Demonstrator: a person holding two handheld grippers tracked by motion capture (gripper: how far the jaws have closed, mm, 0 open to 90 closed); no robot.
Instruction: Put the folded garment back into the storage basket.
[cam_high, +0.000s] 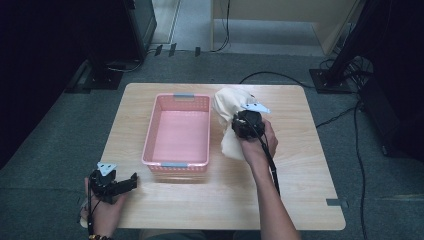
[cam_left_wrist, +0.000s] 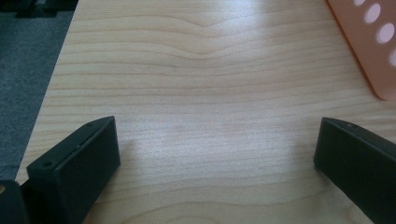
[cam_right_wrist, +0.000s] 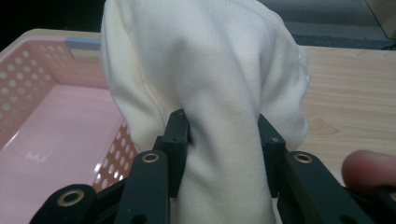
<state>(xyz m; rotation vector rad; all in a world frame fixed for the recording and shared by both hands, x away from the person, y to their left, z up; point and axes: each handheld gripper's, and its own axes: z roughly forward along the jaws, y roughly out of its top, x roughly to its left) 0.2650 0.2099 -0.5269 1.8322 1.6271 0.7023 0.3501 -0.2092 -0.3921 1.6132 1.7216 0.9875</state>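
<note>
A cream cloth (cam_high: 227, 107) hangs bunched just right of the pink basket (cam_high: 155, 120), lifted off the wooden table (cam_high: 300, 165). My right gripper (cam_high: 239, 124) is shut on it; in the right gripper view the cloth (cam_right_wrist: 205, 70) is squeezed between the two black jaws of the gripper (cam_right_wrist: 223, 135), and the basket (cam_right_wrist: 42, 140) lies to the left. My left gripper (cam_high: 131, 181) rests at the table's front left corner, open. In the left gripper view its jaws stand wide apart over bare wood, gripper (cam_left_wrist: 215, 140) with nothing between.
The pink basket (cam_left_wrist: 369, 51) corner shows at the upper right of the left gripper view; its inside holds nothing. Black stands (cam_high: 107, 70) and cables (cam_high: 350, 110) sit on the grey floor beyond the table. Bare wood lies right of the cloth.
</note>
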